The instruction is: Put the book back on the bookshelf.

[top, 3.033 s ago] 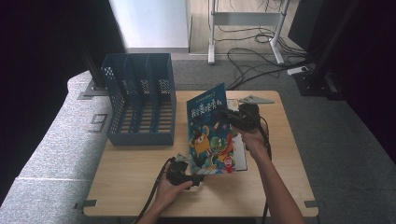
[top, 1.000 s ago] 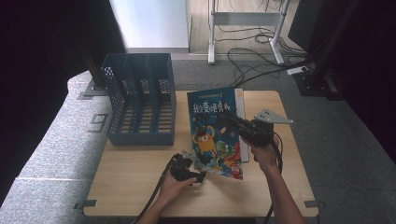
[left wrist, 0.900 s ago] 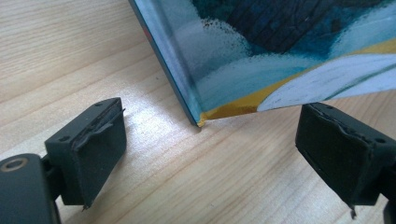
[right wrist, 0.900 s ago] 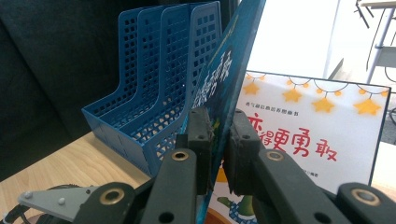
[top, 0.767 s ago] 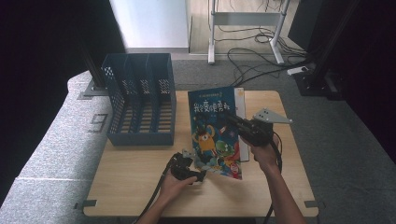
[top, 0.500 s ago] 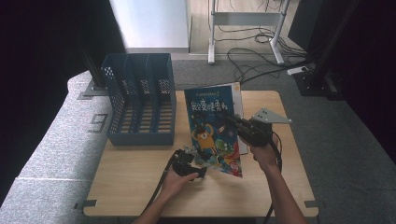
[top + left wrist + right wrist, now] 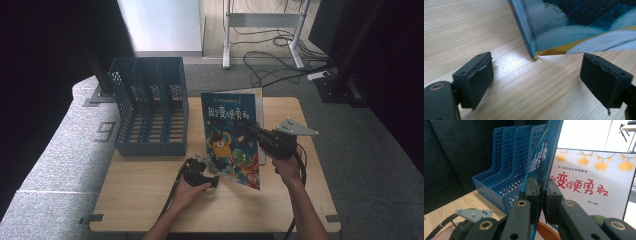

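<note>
A picture book [image 7: 230,135] with a dark blue cartoon cover stands tilted on the wooden table [image 7: 150,200], its lower corner [image 7: 535,56] resting on the wood. My right gripper [image 7: 245,125] comes in from the right and is shut on the cover's edge [image 7: 544,150]. Behind the cover shows a white page [image 7: 594,185] with red characters and yellow stars. My left gripper [image 7: 212,179] lies low at the book's lower left, open. Its two pads [image 7: 477,75] stand wide apart just short of that corner and touch nothing.
A blue perforated file holder [image 7: 150,107] with three slots stands at the table's back left, also visible beyond the cover [image 7: 506,175]. Bare wood lies in front of and right of the book. Cables and a metal stand are on the floor beyond the table.
The right gripper has drawn the book rightward and turned its cover more squarely upward. The left gripper has shifted slightly up toward the book's lower corner.
</note>
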Demonstrator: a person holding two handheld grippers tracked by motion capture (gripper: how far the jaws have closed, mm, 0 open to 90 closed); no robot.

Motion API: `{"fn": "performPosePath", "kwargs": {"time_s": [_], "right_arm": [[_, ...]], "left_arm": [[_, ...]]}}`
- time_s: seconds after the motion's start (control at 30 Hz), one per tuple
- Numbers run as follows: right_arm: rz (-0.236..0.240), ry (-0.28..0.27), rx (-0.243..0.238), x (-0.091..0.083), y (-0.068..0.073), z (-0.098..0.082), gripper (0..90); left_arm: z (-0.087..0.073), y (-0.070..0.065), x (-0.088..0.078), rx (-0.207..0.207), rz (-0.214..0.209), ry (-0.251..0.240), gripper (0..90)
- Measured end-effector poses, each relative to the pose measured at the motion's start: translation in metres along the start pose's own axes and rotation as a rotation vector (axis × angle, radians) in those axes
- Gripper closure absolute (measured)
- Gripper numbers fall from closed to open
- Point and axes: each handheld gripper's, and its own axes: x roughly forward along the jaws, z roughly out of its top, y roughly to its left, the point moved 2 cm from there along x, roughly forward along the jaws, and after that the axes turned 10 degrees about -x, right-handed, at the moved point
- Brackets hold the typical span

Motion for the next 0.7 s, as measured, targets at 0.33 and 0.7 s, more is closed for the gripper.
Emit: {"fn": "performPosePath", "kwargs": {"time_s": [0.33,0.7], "right_arm": [[0.011,-0.033,0.011,-0.01,0.003,-0.008,83.4],[0.021,-0.047,0.0,-0.025,0.01,-0.017,83.7]], "left_arm": [[-0.005,0.002,-0.002,0.025,0.016,-0.012,12.4],[-0.005,0.008,-0.007,-0.017,-0.004,-0.02,13.2]]}}
